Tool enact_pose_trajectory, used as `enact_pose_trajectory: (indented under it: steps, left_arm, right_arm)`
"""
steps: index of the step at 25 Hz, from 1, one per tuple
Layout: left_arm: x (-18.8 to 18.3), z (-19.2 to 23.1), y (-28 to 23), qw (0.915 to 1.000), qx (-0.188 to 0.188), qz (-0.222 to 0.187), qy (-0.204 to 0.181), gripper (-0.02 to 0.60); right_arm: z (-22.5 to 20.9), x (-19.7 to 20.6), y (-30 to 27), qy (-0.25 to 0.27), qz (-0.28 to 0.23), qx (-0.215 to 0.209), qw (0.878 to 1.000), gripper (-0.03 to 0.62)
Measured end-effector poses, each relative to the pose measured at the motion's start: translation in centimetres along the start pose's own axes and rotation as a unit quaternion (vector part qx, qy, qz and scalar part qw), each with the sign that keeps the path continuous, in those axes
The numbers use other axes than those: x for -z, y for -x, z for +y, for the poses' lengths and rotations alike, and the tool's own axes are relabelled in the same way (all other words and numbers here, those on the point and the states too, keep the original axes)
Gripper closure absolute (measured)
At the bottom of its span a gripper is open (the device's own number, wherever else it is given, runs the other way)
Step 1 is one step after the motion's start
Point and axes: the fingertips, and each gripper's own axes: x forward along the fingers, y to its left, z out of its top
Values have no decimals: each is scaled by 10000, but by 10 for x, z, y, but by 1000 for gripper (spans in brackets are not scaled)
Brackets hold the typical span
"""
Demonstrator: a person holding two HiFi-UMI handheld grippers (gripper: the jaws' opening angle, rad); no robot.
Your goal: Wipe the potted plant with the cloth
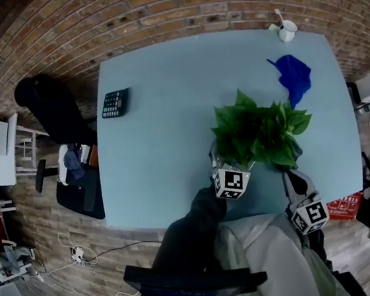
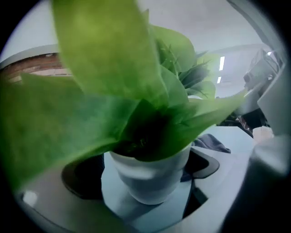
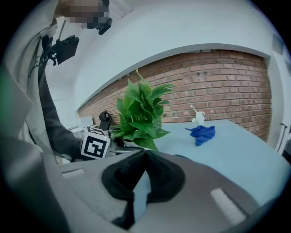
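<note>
Getting set: holding left gripper (image 1: 220, 163) wide apart round white pot (image 2: 150, 177) of potted plant (image 1: 259, 132), mid-right of head view, no squeeze yet. Holding right gripper (image 3: 144, 157) closed, empty. Next prob. needs reaching to blue cloth (image 1: 294, 77), upper right, & opening to grab.

Head view: we look steeply down from over the bench's (image 1: 168, 113) near edge. The whole top is in frame, with the brick wall (image 1: 176, 12) past the far edge.

Left gripper view: we ride the left gripper (image 1: 216, 157) and look side-on at the potted plant (image 2: 150, 177) from very close. Pot and blurred leaves fill the frame.

Right gripper view: we ride the right gripper (image 3: 144, 157) near the near right corner, low over the bench, facing the far edge. The plant sits mid-distance; the blue cloth (image 3: 201, 133) and white cup (image 3: 198, 118) are farther off.

All three views share the plant. Head and right gripper views also share the cloth, cup, wall and left gripper.
</note>
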Motion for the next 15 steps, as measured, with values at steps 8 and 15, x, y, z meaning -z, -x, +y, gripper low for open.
enact_pose_trajectory:
  steps: [8, 15]
  left_arm:
    - [-18, 0, 8, 9976, 417, -291, 468, 71]
    - [-91, 16, 60, 9756, 1125, -976, 1615, 84]
  right_arm:
    - [-10, -8, -8, 1, -23, 51, 10000, 592]
    - [-6, -83, -14, 120, -863, -472, 9951, 592]
